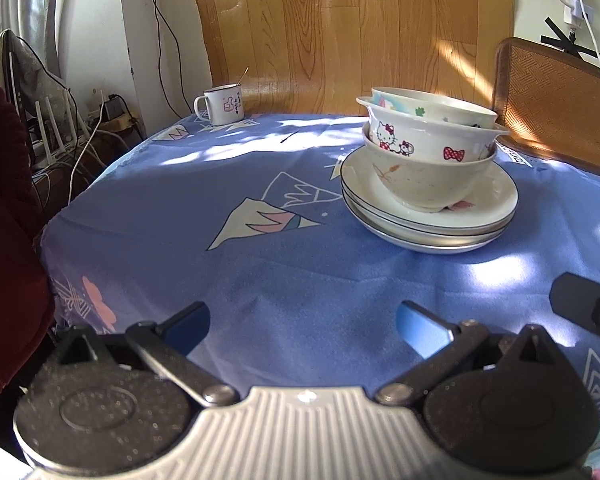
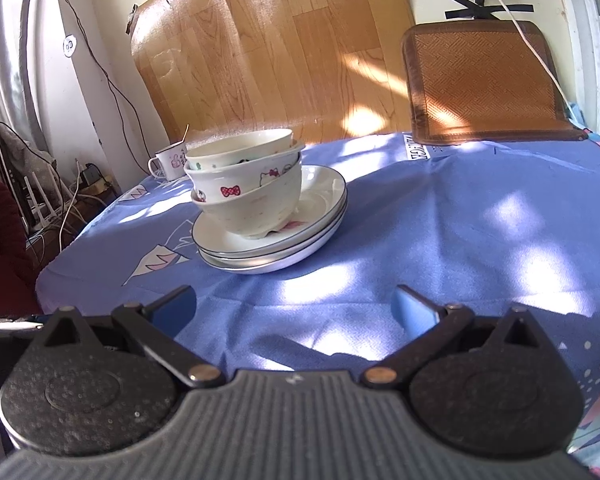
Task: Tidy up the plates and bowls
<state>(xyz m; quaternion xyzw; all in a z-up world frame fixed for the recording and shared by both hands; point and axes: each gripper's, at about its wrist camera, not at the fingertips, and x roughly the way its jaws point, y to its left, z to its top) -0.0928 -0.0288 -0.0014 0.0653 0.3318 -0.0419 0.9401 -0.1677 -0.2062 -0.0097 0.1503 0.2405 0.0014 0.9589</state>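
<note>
The bowls [image 1: 428, 148] sit nested three deep, one inside another, and the nest rests on the plates [image 1: 430, 216], which themselves lie stacked, three as far as the rims show. In the left wrist view this single pile stands on the right half of the tabletop [image 1: 260, 240], toward the far side; in the right wrist view the same bowls [image 2: 246, 192] and plates [image 2: 272, 248] appear left of centre. The top bowl leans a little, its rim tilted rather than level, and the middle bowl carries cartoon prints with red bows. Judged from this, the task looks essentially done: every plate and bowl in sight is gathered into one stack, plates under, bowls above, and nothing of the kind lies loose on the blue cloth. What could remain is only to straighten the tilted top bowl, if that matters. The left tool [image 1: 302, 322] hovers low over the near part of the cloth, its blue fingers spread wide with nothing between them, well apart from the pile. The right tool [image 2: 296, 310] is likewise spread wide and empty, also near the front edge and clear of the dishes. Farther out, a mug [image 1: 220, 105] with a spoon stands at the far left edge, and a woven mat [image 1: 556, 112] leans at the far right.
</note>
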